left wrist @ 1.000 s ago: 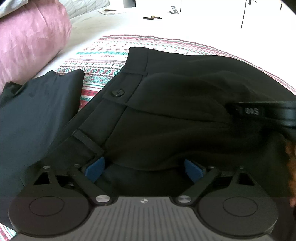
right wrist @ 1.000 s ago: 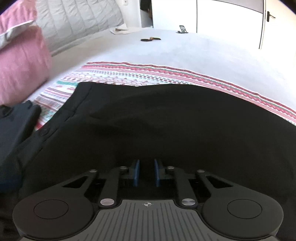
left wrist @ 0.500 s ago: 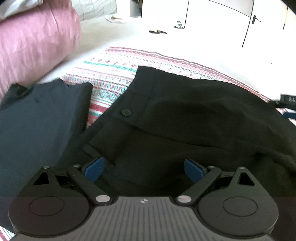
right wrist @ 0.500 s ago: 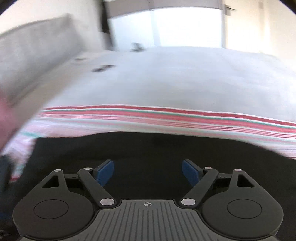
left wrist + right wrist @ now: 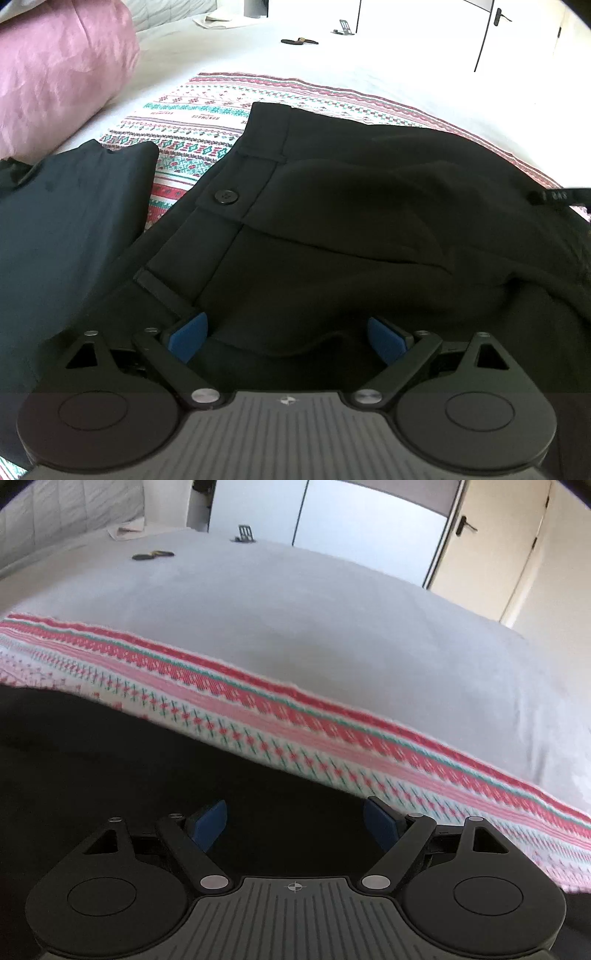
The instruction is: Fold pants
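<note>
Here, both the left claw (image 5: pixel 286 341) and the right claw (image 5: pixel 295 821) gape over black pants (image 5: pixel 351 229).

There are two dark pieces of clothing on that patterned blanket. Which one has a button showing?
The black pants in the middle, directly ahead of the left gripper, show a round button at the waistband. The dark folded garment to their left shows none.

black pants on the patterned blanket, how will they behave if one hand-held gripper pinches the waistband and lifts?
Probably floppy: the black pants already lie in soft rolls and folds, so they would likely drape and sag. The waistband, layered with a button, looks somewhat firmer to pinch. Smooth-looking fabric may slide on the patterned blanket.
</note>
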{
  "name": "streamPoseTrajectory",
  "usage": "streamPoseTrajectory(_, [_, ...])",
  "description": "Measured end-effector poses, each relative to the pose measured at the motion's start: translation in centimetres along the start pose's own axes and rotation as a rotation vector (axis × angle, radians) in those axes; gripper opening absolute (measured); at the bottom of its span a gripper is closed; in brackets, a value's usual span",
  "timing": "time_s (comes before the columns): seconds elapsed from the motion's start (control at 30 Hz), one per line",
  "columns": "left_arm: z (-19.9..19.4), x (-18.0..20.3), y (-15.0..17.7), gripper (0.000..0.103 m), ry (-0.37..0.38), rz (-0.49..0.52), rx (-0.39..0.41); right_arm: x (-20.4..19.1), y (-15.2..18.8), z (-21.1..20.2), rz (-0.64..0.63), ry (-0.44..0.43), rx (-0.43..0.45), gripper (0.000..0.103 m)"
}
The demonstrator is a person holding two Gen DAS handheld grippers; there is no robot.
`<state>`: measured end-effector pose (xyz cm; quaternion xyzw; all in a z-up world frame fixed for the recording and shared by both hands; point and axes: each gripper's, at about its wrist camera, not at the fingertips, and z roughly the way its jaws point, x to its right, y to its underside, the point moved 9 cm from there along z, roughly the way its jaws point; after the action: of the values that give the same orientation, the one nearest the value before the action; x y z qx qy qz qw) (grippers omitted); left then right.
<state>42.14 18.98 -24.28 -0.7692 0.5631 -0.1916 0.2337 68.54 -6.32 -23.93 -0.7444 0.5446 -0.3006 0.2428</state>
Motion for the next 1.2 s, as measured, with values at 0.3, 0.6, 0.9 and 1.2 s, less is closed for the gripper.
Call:
streamPoseTrajectory(0.3, [-0.2,-0.1,0.0,0.09,0.001,-0.002,-0.002,-3.8,-1.2,1.2,-0.078,-0.124,-0.023,0.0])
streamPoseTrajectory(0.6, [-0.1,-0.1,0.0,0.091,-0.009,0.008,-0.004,-3.5,-3.0,-1.5,-0.134,-0.005,0.092,0.0])
streamPoseTrajectory(0.9, [-0.1,0.1,0.1,0.091,-0.016,0.016,-0.004,-4.0,-4.1,-0.7,-0.157,0.128,0.095,0.0])
streamPoseTrajectory(1.2, [0.0,-0.1,0.3,0.091,-0.022,0.013,-0.017,-15.4,-3.5,-4.5,-0.227,-0.328,0.134,0.094])
